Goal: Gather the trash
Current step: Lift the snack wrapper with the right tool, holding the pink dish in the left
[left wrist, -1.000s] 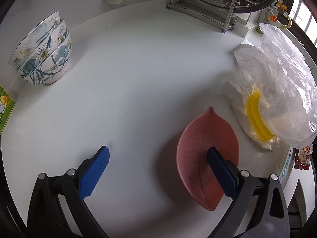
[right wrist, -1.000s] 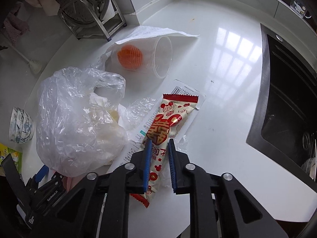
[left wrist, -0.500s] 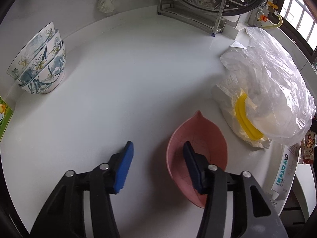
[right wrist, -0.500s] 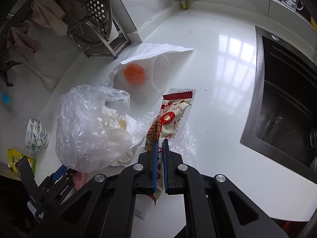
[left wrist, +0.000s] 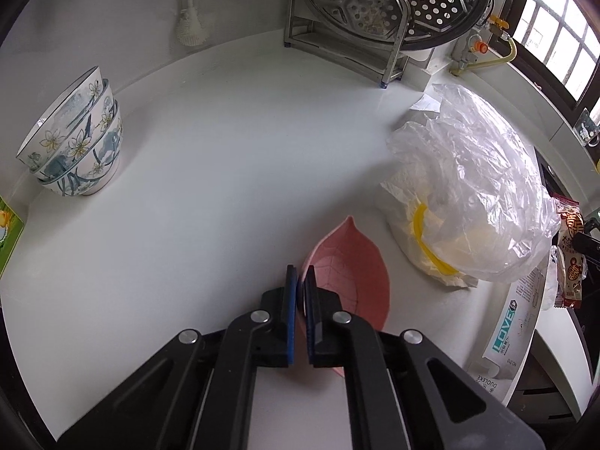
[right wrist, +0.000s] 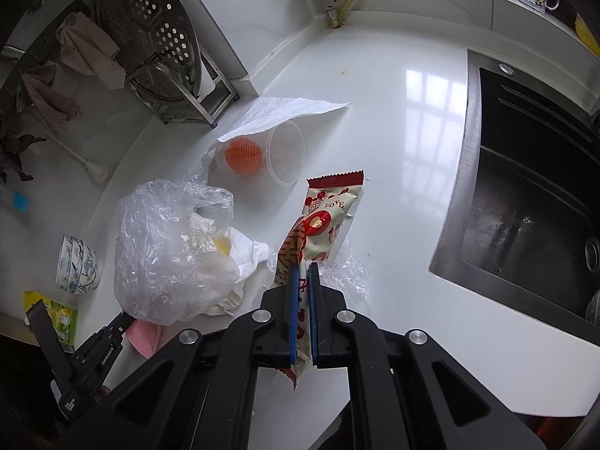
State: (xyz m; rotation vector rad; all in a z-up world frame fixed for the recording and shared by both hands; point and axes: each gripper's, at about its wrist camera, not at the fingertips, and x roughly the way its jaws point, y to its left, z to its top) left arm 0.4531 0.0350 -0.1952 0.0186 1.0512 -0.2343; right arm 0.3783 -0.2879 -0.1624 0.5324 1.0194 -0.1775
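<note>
With the right gripper [right wrist: 302,281] pinching the red snack wrapper [right wrist: 322,221] clear of the counter at frame centre, one piece of trash is in hand. The left gripper [left wrist: 300,285], whose jaws have just been closing, clamps the rim of the pink leaf-shaped dish [left wrist: 348,273]. The plastic bag [right wrist: 168,251], clear cup [right wrist: 270,153] and paper sheet [right wrist: 285,110] at upper left look uncollected.

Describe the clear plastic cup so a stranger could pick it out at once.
Start at the metal steamer rack in the counter's back corner. Just in front of it, a sheet of paper drapes over the clear plastic cup, which lies on its side. Unlike the crumpled plastic bag nearby, it is rigid, with an orange object inside.
</note>
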